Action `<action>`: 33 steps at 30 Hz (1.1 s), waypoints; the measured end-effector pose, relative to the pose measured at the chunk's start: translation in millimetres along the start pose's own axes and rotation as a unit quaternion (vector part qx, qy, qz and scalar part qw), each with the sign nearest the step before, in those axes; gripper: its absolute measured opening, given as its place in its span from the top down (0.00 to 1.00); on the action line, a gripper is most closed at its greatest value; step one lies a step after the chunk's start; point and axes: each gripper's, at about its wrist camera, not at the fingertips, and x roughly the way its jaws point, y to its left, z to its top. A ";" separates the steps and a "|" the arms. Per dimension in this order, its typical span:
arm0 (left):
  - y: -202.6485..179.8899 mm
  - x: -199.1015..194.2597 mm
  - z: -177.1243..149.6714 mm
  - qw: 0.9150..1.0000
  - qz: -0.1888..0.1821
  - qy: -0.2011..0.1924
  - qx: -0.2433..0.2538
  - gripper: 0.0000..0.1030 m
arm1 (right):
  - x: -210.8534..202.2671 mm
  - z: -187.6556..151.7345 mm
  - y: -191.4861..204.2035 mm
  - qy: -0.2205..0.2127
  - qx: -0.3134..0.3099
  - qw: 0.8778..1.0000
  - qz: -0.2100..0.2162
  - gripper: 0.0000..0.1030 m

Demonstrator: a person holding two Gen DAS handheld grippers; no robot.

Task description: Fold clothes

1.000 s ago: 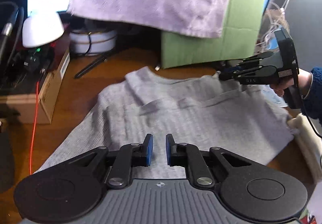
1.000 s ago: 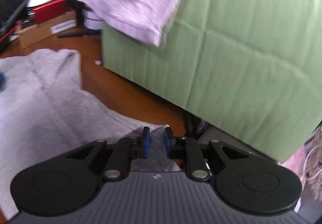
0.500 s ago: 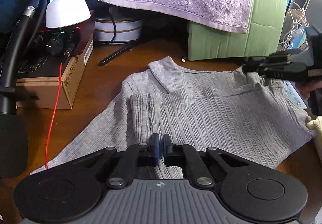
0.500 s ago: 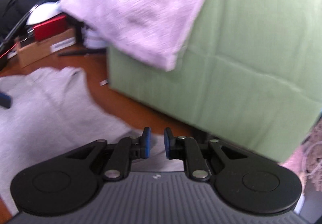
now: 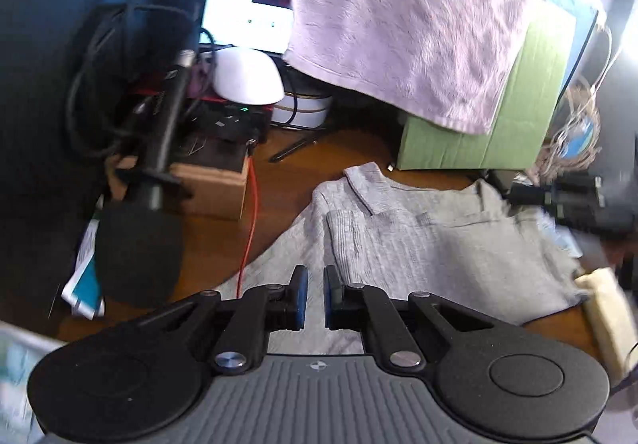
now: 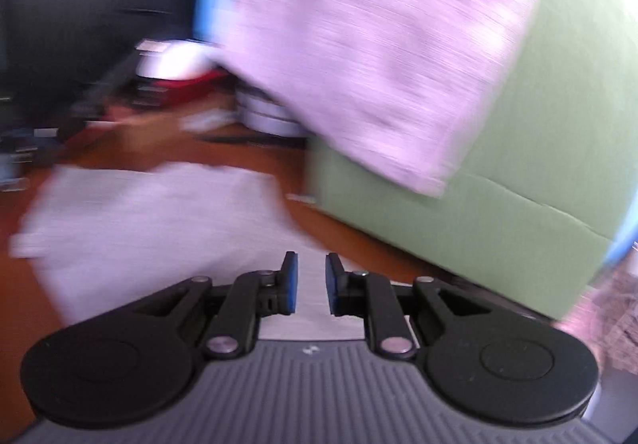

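The grey top (image 5: pixel 430 244) lies partly folded on the brown desk (image 5: pixel 215 240), in front of the green box (image 5: pixel 514 117) that has a pink towel (image 5: pixel 414 17) hanging over it. The left gripper (image 5: pixel 315 294) is over the near edge of the top, with a small gap between its blue pads and nothing in it. The right gripper (image 6: pixel 311 282) is over the top's other side, a bit open too and holding nothing, though that view is blurry

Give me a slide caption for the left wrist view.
Left tool open above a partly folded grey shirt on a cluttered wooden desk, with a lilac towel draped behind.
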 end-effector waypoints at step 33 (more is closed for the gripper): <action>30.6 6.7 -63.9 0.997 -0.014 0.064 -0.044 0.94 | 8.3 -21.6 213.4 -0.067 0.002 0.993 0.094 0.97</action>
